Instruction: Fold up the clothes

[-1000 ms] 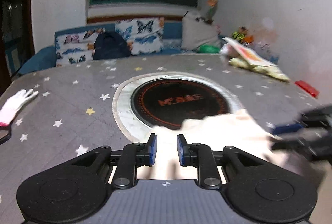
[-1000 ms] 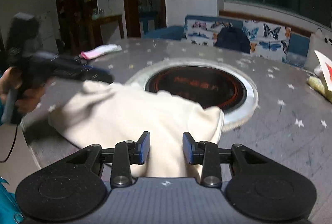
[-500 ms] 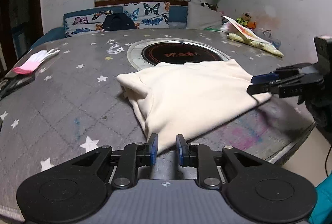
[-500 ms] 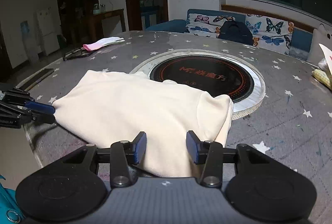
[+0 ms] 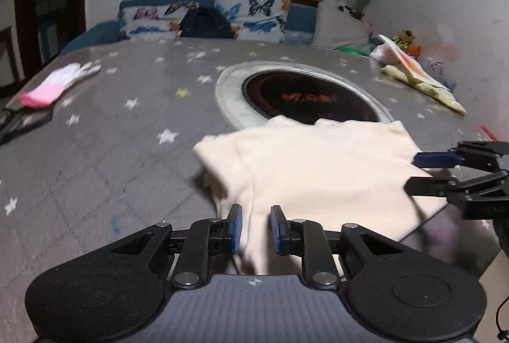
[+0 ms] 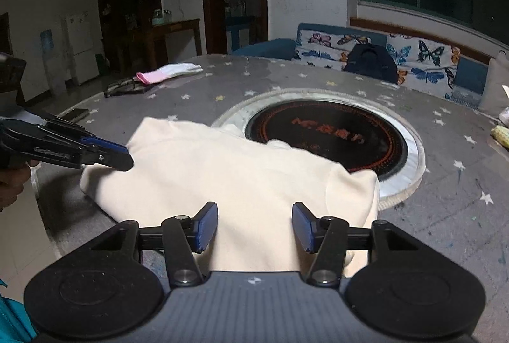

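A cream garment (image 5: 318,168) lies folded on the star-patterned grey table (image 5: 111,152), its far edge overlapping the round hotplate (image 5: 305,98). My left gripper (image 5: 256,228) is at the garment's near left corner, jaws narrow with fabric pinched between them. From the right wrist view, that left gripper (image 6: 121,157) sits at the garment's (image 6: 222,177) left corner near the table edge. My right gripper (image 6: 254,225) stands open over the garment's near edge, with the cloth lying flat under its fingers. In the left wrist view the right gripper (image 5: 410,173) shows parted fingers at the right corner.
A pink and white glove (image 5: 54,85) and a dark flat object (image 5: 19,120) lie at the table's left. Bags and papers (image 5: 420,79) sit at the back right, a red item (image 5: 486,131) near the right edge. A butterfly sofa with a dark backpack (image 6: 370,61) stands behind.
The garment, lifted a second ago, now lies flat on the table. The right jaws have spread wider. The left gripper has come in low over the left corner.
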A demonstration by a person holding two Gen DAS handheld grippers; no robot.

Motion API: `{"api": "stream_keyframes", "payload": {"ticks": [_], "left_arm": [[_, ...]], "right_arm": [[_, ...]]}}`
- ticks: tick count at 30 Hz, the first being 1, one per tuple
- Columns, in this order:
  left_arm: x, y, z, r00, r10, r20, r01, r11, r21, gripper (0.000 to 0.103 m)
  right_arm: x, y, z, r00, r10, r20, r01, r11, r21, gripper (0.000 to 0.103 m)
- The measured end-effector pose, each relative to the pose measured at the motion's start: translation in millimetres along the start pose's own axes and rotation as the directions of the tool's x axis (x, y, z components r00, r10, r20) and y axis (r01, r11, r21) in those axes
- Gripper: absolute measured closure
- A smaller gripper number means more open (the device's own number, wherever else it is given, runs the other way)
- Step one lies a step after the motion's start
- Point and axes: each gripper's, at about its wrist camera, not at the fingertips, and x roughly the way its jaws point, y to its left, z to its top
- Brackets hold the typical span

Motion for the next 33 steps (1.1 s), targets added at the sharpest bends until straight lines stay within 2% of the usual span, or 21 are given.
{"api": "stream_keyframes", "payload": {"ticks": [3,6,9,14,26,33], "left_arm": [[-6,0,3,1.000,0.011,0.011,-0.011,1.000,-0.010,0.081],[-10,0,12,0.999,-0.018,0.036,0.019,0.999,-0.043,0.077],[-6,-4,18,0.999,-0.017,0.041,0.019,0.999,-0.047,0.074],[14,-2,19,0.999,0.017,-0.027,-0.019,0.997,-0.070,0.074],[11,-6,19,0.999,0.038,-0.026,-0.040,0.997,-0.071,0.066],[2,-13,26,0.995,0.098,0.007,-0.097,0.994,-0.046,0.048]], "right_arm": [[1,-1,0,1.000,0.000,-0.002,0.000,1.000,0.007,0.049],[3,2,4,1.000,0.008,0.014,-0.008,1.000,0.004,0.049],[5,4,7,0.999,0.016,0.031,-0.016,1.000,0.000,0.046],[15,6,9,0.999,0.019,0.030,-0.019,1.000,0.004,0.044],[21,5,11,1.000,0.012,0.022,-0.012,1.000,0.022,0.036],[20,3,11,1.000,-0.003,0.029,0.003,1.000,0.017,0.033]]}}
